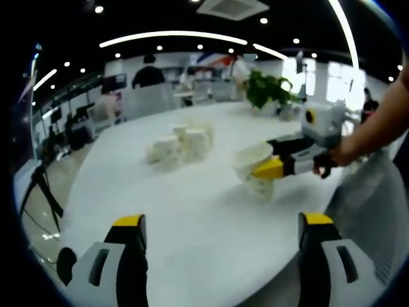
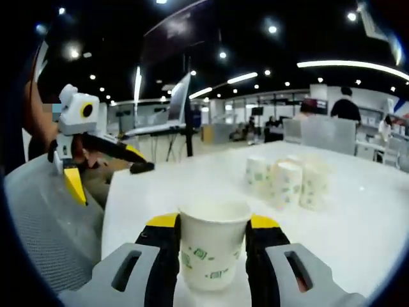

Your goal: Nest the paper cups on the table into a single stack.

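A paper cup [image 2: 213, 246], white with small green marks, stands upright between the jaws of my right gripper [image 2: 213, 224], which is shut on it. In the left gripper view this cup [image 1: 257, 182] hangs tilted just above the white table [image 1: 192, 211], held by the right gripper [image 1: 271, 157] coming in from the right. A cluster of several paper cups [image 1: 182, 144] stands farther back on the table, also seen as the cluster [image 2: 287, 179] in the right gripper view. My left gripper [image 1: 222, 224] is open, nothing between its jaws; the left gripper [image 2: 108, 176] appears at the table's left edge.
A potted plant [image 1: 268, 86] stands at the table's far side. A grey mesh chair [image 2: 45, 217] sits by the near table edge [image 2: 112, 211]. People sit at desks in the background. A person's arm [image 1: 383, 121] reaches in from the right.
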Demonstrator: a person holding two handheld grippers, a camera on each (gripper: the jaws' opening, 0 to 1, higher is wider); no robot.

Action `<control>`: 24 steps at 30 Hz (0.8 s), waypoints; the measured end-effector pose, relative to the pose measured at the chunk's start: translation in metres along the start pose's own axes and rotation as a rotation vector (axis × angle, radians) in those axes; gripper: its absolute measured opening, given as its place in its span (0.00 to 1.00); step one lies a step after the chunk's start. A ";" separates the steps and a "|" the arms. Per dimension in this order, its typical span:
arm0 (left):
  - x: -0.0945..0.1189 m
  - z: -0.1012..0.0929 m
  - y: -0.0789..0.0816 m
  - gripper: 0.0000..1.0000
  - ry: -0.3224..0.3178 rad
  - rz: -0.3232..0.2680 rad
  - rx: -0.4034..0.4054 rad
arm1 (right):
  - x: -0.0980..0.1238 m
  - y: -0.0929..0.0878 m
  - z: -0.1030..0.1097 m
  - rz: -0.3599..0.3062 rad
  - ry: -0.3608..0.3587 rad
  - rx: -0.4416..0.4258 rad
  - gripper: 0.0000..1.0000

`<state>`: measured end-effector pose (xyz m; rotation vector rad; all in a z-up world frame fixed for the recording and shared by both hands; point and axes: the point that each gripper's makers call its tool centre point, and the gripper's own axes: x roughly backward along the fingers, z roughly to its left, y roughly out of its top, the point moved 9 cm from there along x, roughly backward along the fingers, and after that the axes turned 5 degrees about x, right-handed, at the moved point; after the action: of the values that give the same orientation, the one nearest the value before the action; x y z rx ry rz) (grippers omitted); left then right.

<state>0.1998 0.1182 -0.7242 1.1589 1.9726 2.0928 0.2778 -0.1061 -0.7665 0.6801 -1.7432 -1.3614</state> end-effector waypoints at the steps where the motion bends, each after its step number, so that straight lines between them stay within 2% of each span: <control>1: 0.000 0.000 0.000 0.98 0.000 0.000 -0.001 | 0.000 -0.002 0.001 -0.006 0.003 -0.005 0.37; 13: 0.000 0.000 0.000 0.98 0.000 0.002 -0.005 | 0.008 -0.005 0.004 0.043 0.020 0.000 0.38; 15: 0.000 0.000 0.000 0.98 0.000 0.003 -0.008 | 0.009 -0.011 0.008 0.089 0.052 -0.010 0.37; 17: 0.000 0.000 0.000 0.98 0.000 0.003 -0.008 | 0.010 -0.012 0.013 0.069 0.066 -0.013 0.38; 24: 0.000 0.000 0.000 0.98 0.001 0.003 -0.009 | 0.007 -0.010 0.014 0.095 0.067 -0.002 0.39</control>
<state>0.1996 0.1181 -0.7246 1.1603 1.9609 2.1018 0.2619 -0.1074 -0.7758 0.6266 -1.6993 -1.2615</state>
